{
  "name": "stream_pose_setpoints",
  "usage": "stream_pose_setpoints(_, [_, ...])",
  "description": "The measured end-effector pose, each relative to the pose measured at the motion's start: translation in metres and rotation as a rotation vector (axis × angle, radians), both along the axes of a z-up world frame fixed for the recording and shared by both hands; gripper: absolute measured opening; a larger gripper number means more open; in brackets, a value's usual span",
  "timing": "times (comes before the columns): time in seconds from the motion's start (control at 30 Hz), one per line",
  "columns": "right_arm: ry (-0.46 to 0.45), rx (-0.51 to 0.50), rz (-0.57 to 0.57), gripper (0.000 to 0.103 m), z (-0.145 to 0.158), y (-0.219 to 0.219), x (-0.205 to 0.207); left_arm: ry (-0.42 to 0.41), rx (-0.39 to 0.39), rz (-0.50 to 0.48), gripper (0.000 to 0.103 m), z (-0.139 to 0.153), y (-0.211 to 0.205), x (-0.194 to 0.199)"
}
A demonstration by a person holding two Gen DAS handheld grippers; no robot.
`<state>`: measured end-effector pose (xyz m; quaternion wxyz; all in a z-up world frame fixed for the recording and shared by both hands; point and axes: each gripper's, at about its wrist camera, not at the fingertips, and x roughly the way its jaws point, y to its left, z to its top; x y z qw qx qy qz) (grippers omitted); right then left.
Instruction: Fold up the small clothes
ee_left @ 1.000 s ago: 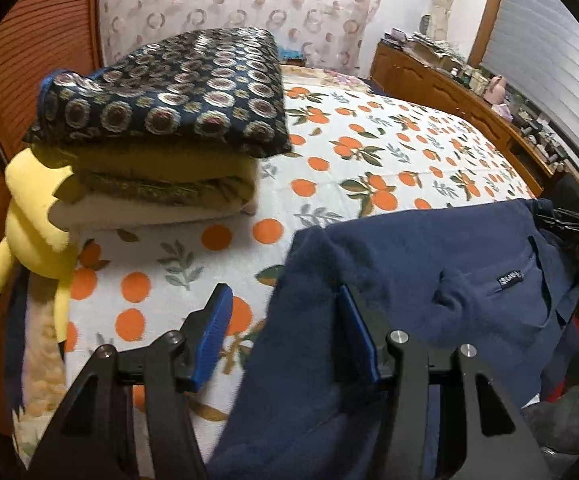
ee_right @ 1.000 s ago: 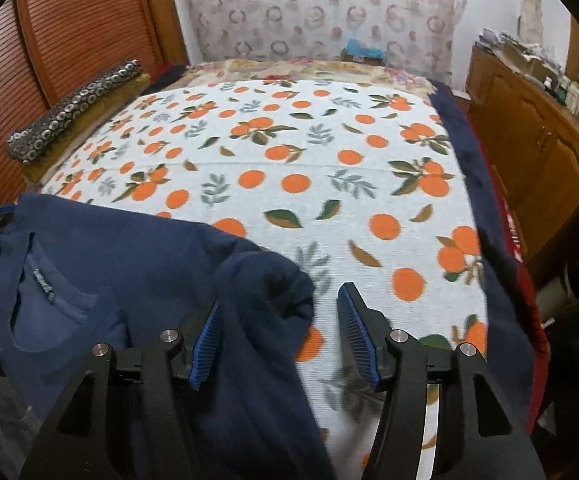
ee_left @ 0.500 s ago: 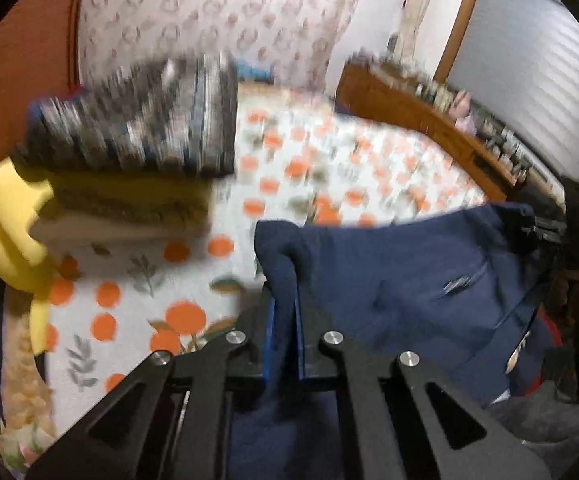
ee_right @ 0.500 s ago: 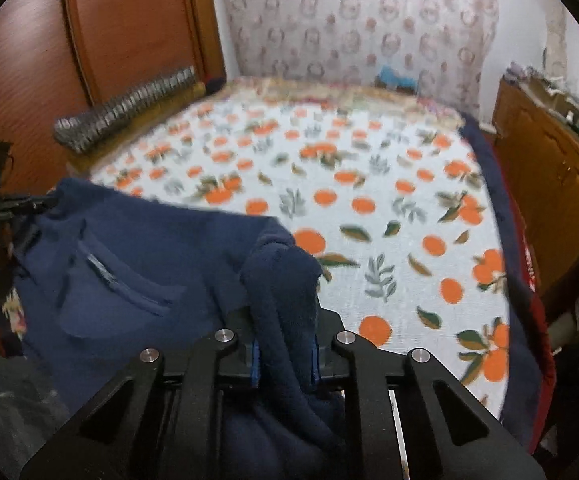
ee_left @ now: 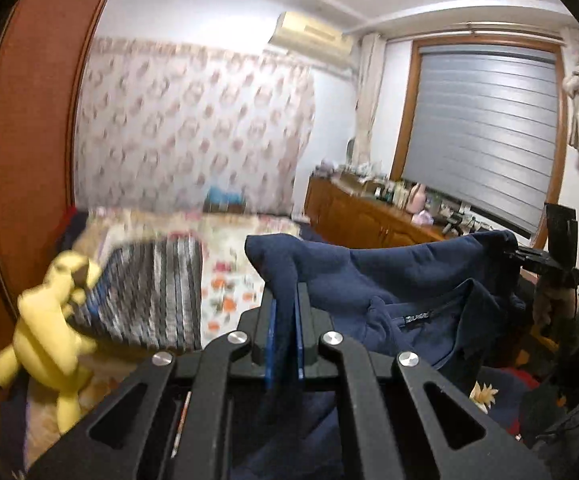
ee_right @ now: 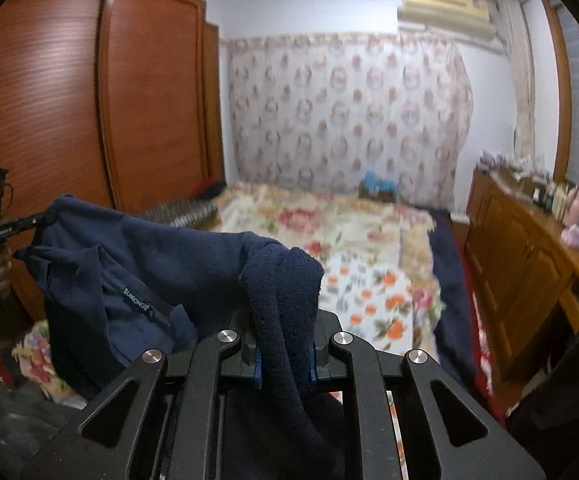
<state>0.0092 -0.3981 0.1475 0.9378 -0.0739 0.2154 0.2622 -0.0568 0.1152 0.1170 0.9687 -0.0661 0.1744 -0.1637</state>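
A navy blue top [ee_left: 389, 276] with a label at its neck hangs stretched in the air between both grippers. In the left wrist view my left gripper [ee_left: 285, 316] is shut on one upper corner of it, the cloth pinched between the blue pads. At the far right of that view my right gripper [ee_left: 537, 260] holds the other corner. In the right wrist view my right gripper [ee_right: 284, 354] is shut on a thick bunched fold of the navy top [ee_right: 149, 256]. The left gripper [ee_right: 29, 220] shows at the far left edge, clamped on the cloth.
Below lies a bed [ee_right: 369, 292] with an orange-print sheet. A stack of folded clothes [ee_left: 149, 292] and a yellow plush toy [ee_left: 49, 332] sit at its left side. A wooden wardrobe [ee_right: 89, 100] stands left, a cluttered wooden dresser [ee_right: 521, 264] right.
Both grippers went from open around the top's corners to shut on them. They then rose, lifting the top off the bed, and both views tilted up toward the far wall.
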Motion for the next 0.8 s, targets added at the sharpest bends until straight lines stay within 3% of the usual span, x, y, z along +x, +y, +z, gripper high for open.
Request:
stream_pose_setpoints(0.33, [-0.221, 0.012, 0.016, 0.012, 0.105, -0.003, -0.032, -0.182, 0.033, 0.026, 0.004, 0.076, 0.009, -0.006])
stream_pose_setpoints(0.5, [-0.268, 0.01, 0.013, 0.012, 0.138, -0.005, -0.024, -0.201, 0.045, 0.048, 0.004, 0.094, 0.012, 0.022])
stream_pose_setpoints(0.67, [-0.208, -0.057, -0.048, 0.013, 0.132, 0.007, 0.049, -0.154, 0.107, 0.142, 0.01, 0.073, 0.008, 0.107])
stream_pose_setpoints(0.8, [-0.055, -0.174, -0.161, 0.026, 0.085, 0.025, 0.163, -0.015, 0.199, 0.198, 0.025, 0.023, -0.001, 0.196])
